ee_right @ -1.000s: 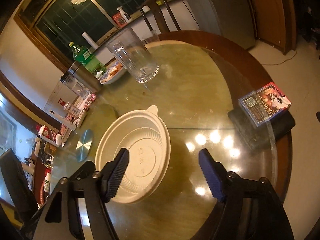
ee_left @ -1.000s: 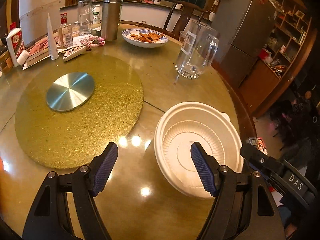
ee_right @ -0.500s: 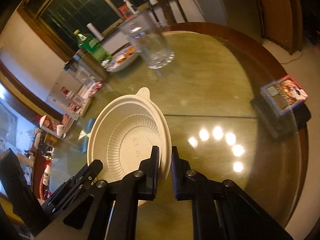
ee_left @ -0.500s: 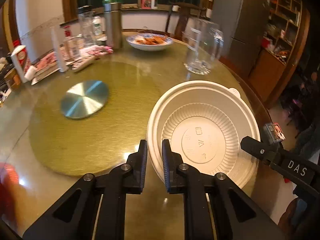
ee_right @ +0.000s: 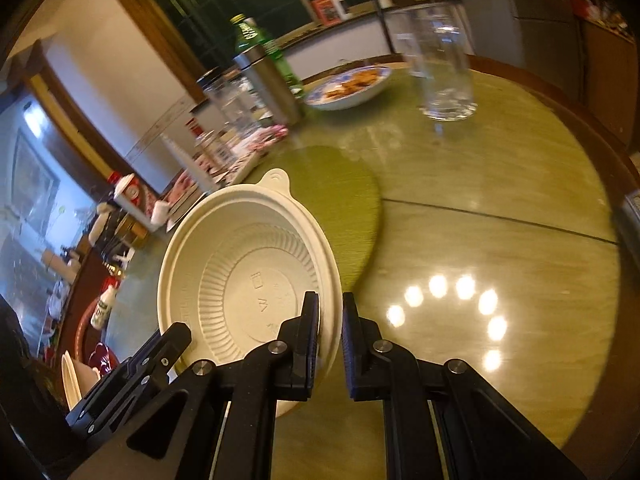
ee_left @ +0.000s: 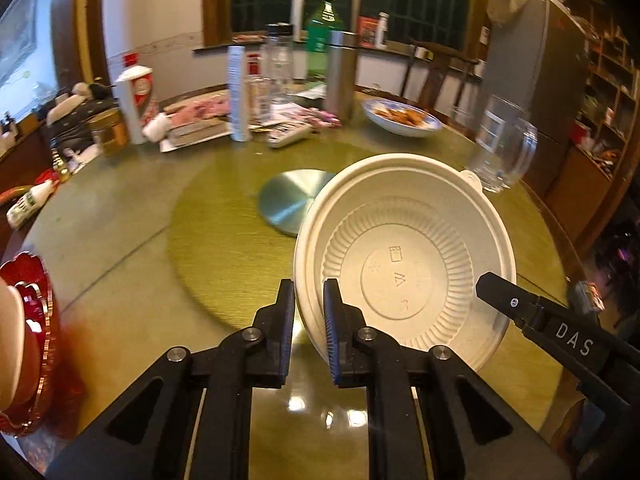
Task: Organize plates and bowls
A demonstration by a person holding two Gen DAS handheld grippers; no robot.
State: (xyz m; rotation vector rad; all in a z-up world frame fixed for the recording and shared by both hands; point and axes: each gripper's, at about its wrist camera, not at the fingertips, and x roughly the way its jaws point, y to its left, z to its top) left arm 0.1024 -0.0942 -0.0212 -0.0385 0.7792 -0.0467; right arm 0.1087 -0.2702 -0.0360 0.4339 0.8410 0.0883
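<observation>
White disposable bowl (ee_left: pixel 404 256) hangs tilted over the round glass-topped table (ee_left: pixel 120 232); left gripper (ee_left: pixel 309 320) pinches its rim at seven o'clock, right gripper (ee_right: pixel 330 336) clamps the rim at five o'clock; glass pitcher (ee_left: pixel 502 148) stands at one o'clock.

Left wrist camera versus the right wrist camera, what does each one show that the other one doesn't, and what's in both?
Only the left wrist view shows the grey fridge and the silver disc on the round mat.

Only the right wrist view shows the ring of lamp reflections on the glass tabletop.

Both show the white bowl tilted, with the left tongs and the right tongs each shut on its rim at opposite sides. Both also show the glass pitcher, the snack dish and the green bottle.
</observation>
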